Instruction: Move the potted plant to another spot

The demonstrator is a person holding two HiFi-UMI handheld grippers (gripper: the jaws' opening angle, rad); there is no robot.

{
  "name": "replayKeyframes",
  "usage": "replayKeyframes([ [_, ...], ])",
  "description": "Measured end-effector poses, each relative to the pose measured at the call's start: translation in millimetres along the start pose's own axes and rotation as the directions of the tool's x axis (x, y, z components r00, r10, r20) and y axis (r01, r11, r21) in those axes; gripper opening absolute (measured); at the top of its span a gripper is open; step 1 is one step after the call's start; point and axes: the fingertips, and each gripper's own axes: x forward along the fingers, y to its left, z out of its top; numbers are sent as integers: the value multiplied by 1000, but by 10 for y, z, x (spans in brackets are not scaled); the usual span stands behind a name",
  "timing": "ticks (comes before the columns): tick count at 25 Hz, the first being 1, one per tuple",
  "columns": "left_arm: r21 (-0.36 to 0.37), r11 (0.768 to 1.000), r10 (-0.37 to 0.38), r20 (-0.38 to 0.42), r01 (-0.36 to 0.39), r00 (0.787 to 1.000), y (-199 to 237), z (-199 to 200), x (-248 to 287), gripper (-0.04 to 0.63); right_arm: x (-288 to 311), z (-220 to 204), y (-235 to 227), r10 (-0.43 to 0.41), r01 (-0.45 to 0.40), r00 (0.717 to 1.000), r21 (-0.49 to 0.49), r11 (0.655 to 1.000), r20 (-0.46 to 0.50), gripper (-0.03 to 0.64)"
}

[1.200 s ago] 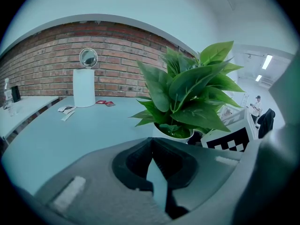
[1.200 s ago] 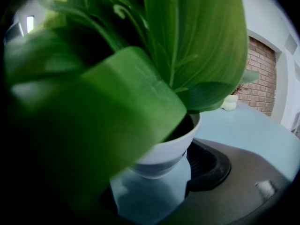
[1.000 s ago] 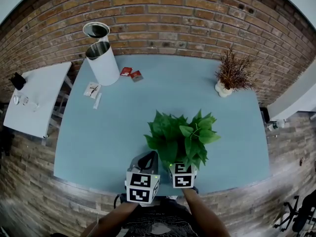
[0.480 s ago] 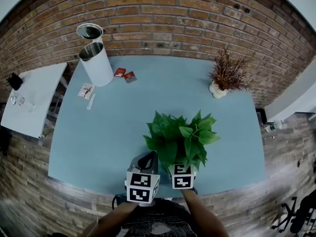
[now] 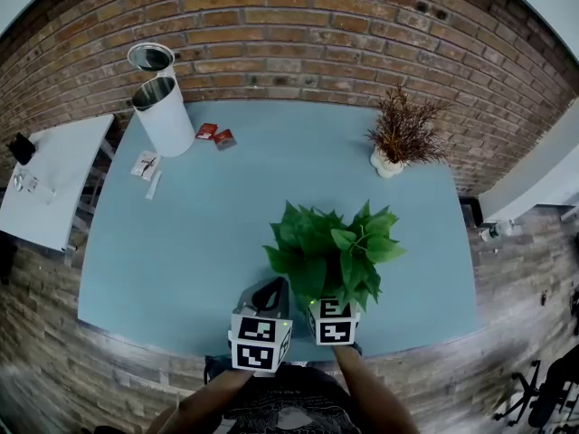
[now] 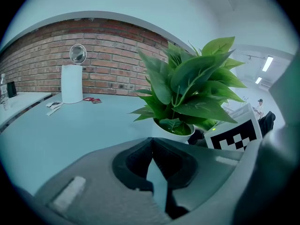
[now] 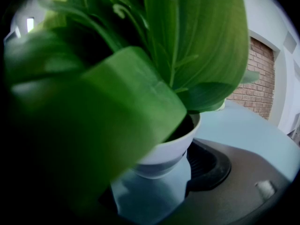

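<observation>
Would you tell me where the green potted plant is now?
Head view: the potted plant is near the table's front edge, pot gripped by the right tongs.

Ahead of me the pale blue table [image 5: 226,233] runs up to a brick wall [image 5: 298,43]. At its far left corner stands a white bin [image 5: 166,120], its round lid [image 5: 151,58] standing open above it. Just beside the bin lie two red packets [image 5: 215,135], and nearer me some white sachets [image 5: 147,165]. At the far right I see a dried plant [image 5: 403,125] in a small white pot [image 5: 387,163]. Left of the table, apart from it, stands a white side table [image 5: 54,188]. What looks like a bottle [image 5: 493,233] lies on the floor [image 5: 516,278] to the right.
</observation>
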Motion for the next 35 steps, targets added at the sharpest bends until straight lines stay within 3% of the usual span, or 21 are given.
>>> replayKeyframes([
  [19,12,1000,5,-4,-5,1000,-705,64,260,3,-259,-81,-634,25,-25,1000,1,1000,0,471],
  [35,29,1000,3,-4,-3,1000,-883,99,387,3,-272,-116,-810,33,-33,999,-2,999,16,472],
])
